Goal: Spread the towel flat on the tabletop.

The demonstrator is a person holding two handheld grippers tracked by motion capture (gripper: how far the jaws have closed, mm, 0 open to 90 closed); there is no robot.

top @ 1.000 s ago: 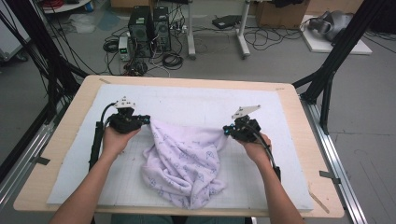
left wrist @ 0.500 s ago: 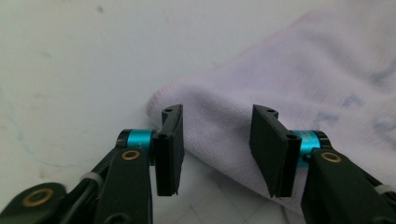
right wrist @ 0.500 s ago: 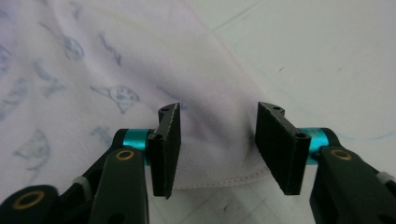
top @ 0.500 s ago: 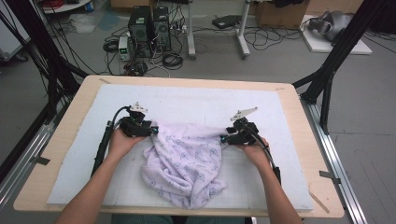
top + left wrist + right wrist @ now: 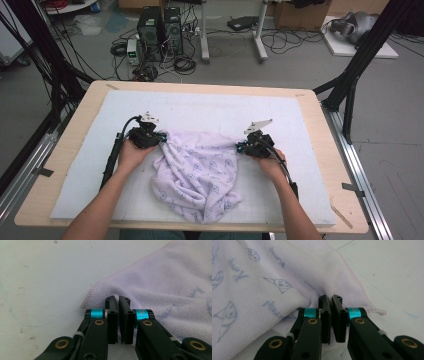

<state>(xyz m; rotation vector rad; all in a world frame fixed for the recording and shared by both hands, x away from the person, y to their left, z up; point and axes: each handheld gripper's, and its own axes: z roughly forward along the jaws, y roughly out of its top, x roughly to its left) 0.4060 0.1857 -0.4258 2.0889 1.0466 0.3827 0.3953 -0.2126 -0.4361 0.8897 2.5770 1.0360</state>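
Observation:
A pale lilac towel point(image 5: 195, 175) with small blue prints lies bunched on the white mat point(image 5: 210, 107), its far edge stretched between my two grippers. My left gripper point(image 5: 161, 139) holds the towel's far left corner. In the left gripper view its jaws point(image 5: 118, 298) have just been closing and stand shut on a fold of the towel point(image 5: 162, 290) near the stitched hem. My right gripper point(image 5: 240, 147) holds the far right corner. In the right gripper view its jaws point(image 5: 330, 298) have also just closed and pinch the towel point(image 5: 262, 290) beside its hem.
The mat covers most of a wooden tabletop point(image 5: 327, 150). Black frame posts point(image 5: 350, 85) stand at the table's far corners. Computer towers point(image 5: 157, 25) and cables lie on the floor beyond the table.
Both hands have come down toward the mat and slightly nearer me. The towel's far edge now lies low and straight between the grippers.

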